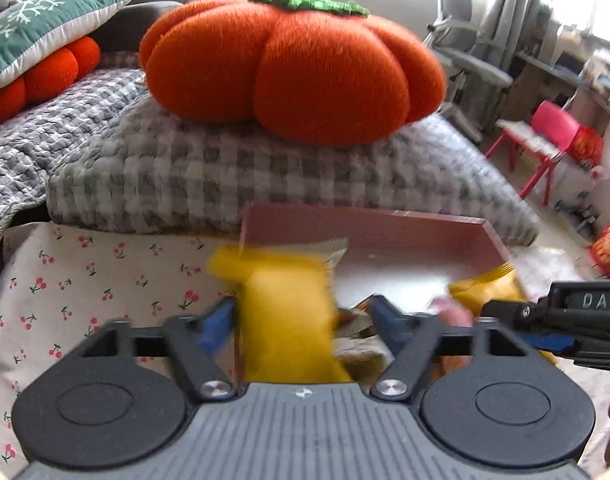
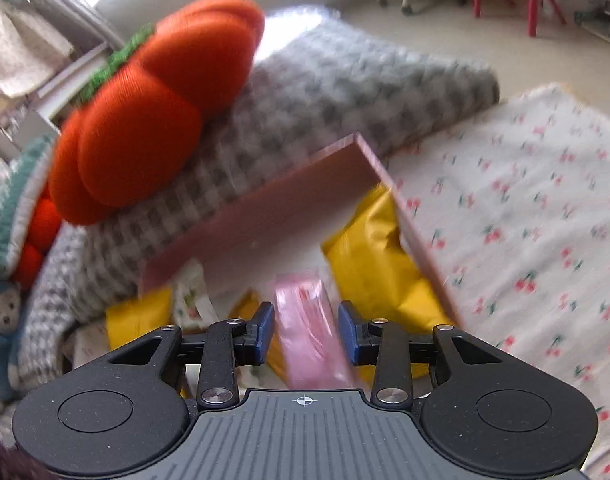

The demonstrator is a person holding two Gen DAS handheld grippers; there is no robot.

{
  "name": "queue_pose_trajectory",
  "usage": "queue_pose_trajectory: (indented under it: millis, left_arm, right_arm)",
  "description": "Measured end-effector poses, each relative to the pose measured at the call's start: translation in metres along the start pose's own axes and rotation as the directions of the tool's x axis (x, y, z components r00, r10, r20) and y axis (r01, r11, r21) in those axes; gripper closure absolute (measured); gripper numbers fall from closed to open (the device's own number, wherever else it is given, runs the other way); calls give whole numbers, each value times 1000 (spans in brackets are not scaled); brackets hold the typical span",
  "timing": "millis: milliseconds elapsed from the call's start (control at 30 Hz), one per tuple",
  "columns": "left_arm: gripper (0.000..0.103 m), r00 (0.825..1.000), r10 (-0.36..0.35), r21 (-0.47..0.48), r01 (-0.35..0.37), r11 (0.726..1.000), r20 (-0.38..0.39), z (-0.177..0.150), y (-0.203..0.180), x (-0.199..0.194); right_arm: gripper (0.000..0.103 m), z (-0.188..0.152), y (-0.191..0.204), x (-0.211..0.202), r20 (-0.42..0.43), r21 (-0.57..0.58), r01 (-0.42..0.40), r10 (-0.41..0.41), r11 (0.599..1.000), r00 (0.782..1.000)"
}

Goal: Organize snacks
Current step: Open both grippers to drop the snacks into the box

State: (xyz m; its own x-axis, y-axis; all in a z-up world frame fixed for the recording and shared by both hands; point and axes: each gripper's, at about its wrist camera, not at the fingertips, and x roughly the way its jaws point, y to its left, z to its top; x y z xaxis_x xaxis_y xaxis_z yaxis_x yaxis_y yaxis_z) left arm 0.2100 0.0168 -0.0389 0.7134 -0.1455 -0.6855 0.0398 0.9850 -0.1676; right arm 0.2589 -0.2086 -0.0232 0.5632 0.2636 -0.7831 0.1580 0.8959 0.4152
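Observation:
A pink box (image 1: 385,232) stands on the cherry-print cloth, and it shows tilted in the right wrist view (image 2: 265,216). My left gripper (image 1: 303,320) is open over the box's left wall, with a blurred yellow snack packet (image 1: 285,312) between its fingers and touching the left one. A second yellow packet (image 1: 485,288) lies in the box at the right. My right gripper (image 2: 306,330) is open, with a pink snack packet (image 2: 311,332) lying between its fingers inside the box. A yellow packet (image 2: 373,260) leans on the box's right wall. The right gripper's body also shows in the left wrist view (image 1: 565,320).
An orange pumpkin cushion (image 1: 293,68) sits on a grey checked pillow (image 1: 265,176) just behind the box. More packets (image 2: 141,316) lie by the box's left wall. The cherry cloth (image 2: 525,220) spreads right. A red stool (image 1: 541,144) and an office chair (image 1: 465,60) stand beyond.

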Motion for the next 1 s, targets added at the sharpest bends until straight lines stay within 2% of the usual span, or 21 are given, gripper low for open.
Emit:
queue_pose_trajectory:
  millis: [67, 167, 233, 300, 333, 400, 500, 633, 733, 833, 933, 1000]
  left_arm:
    - [25, 1000, -25, -28, 25, 999, 15, 4, 4, -11]
    - [14, 999, -17, -86, 20, 996, 29, 9, 9, -25]
    - [14, 999, -22, -131, 25, 991, 26, 8, 13, -36]
    - [10, 1000, -13, -154, 16, 988, 17, 5, 13, -46]
    - [7, 1000, 7, -162, -6, 987, 6, 5, 12, -49]
    - [5, 998, 63, -162, -66, 985, -26, 1, 11, -55]
    - [5, 995, 86, -118, -92, 989, -60, -3, 8, -63]
    - [5, 989, 124, -144, -134, 980, -76, -13, 14, -80]
    - [3, 986, 147, -152, -157, 976, -74, -36, 17, -97]
    - [3, 975, 194, -133, -207, 969, -104, -60, 13, -104]
    - [4, 974, 182, -135, -201, 970, -137, -74, 9, -111]
    - [3, 979, 154, -159, -175, 972, -132, -84, 8, -119]
  right_arm:
    - [55, 4, 0, -13, 26, -9, -12, 12, 1000, 1000]
    - [49, 6, -3, -32, 31, -7, -40, 40, 999, 999]
    - [43, 6, -6, -45, 30, 0, -70, 70, 998, 997]
    - [31, 3, -6, -54, 29, -10, -68, 68, 998, 997]
    - [29, 1, -8, -60, 32, -19, -54, 54, 998, 998]
    - [28, -4, -8, -66, 35, -44, -25, 27, 999, 999]
    - [23, -11, -9, -77, 33, -104, 3, 1, 995, 999]
    - [21, -17, -17, -89, 57, -110, 31, -25, 993, 998]
    - [21, -28, -25, -97, 48, -97, 40, -35, 995, 998]
    - [21, -47, -28, -106, 52, -128, 95, -89, 987, 995]
    - [21, -69, -30, -114, 41, -150, 143, -139, 978, 989]
    - [21, -83, -33, -120, 18, -143, 136, -135, 980, 991]
